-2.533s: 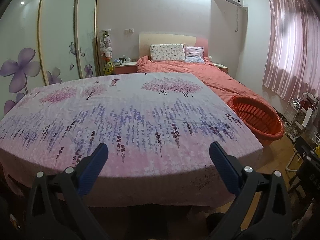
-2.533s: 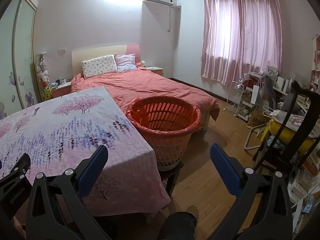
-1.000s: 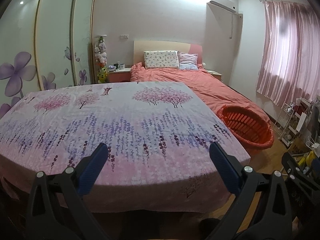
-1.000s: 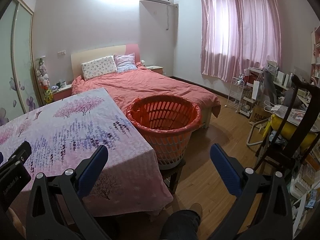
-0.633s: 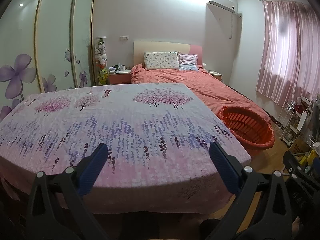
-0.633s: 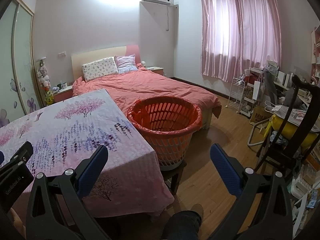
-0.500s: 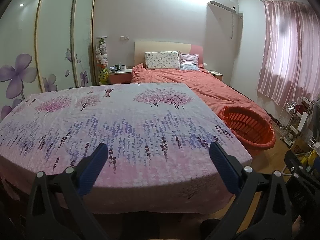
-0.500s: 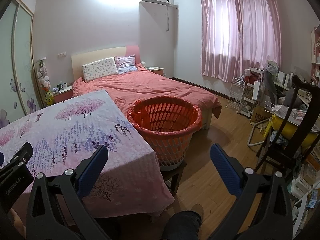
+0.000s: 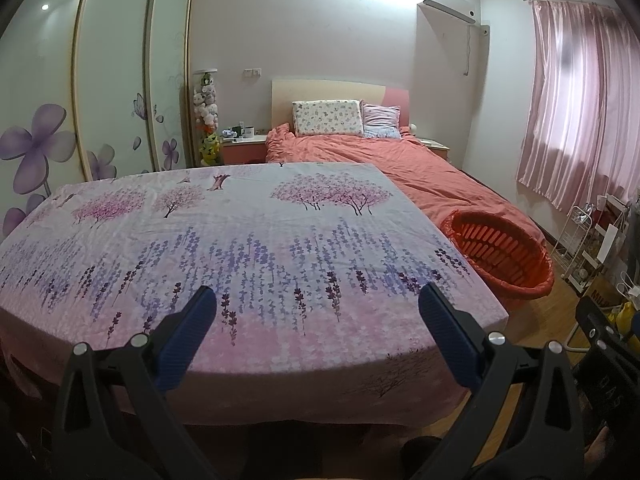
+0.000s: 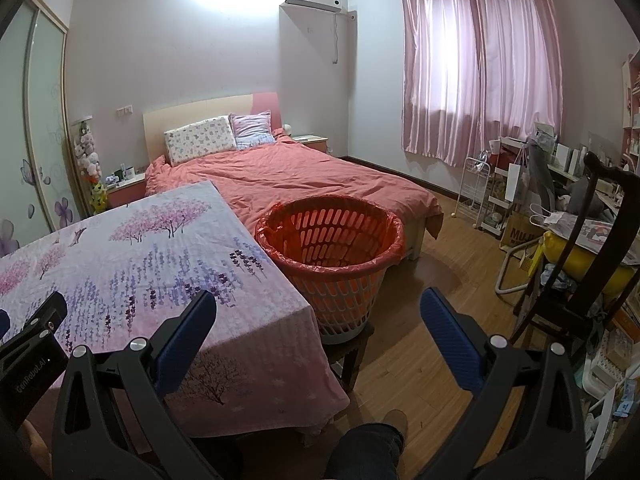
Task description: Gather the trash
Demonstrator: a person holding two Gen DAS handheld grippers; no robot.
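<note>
An orange slatted basket [image 10: 330,236] lined with a red bag stands on a small dark stool beside the table's right edge; the left wrist view has it [image 9: 500,252] at the right. The table wears a lavender flower-print cloth [image 9: 240,240], and I see no trash on it. My left gripper [image 9: 316,304] hangs open over the cloth's near edge, nothing between its blue pads. My right gripper [image 10: 318,304] is open too, held in front of the basket and a little short of it.
A bed with a coral duvet [image 10: 304,176] lies behind the table and basket. A dark wooden chair [image 10: 592,264] and cluttered racks [image 10: 500,196] crowd the right side. Bare wooden floor [image 10: 432,320] runs between basket and chair. A sliding wardrobe [image 9: 100,100] lines the left wall.
Both views have drifted slightly; the left one pulled back a little from the table over the last seconds. Both grippers stayed open and empty.
</note>
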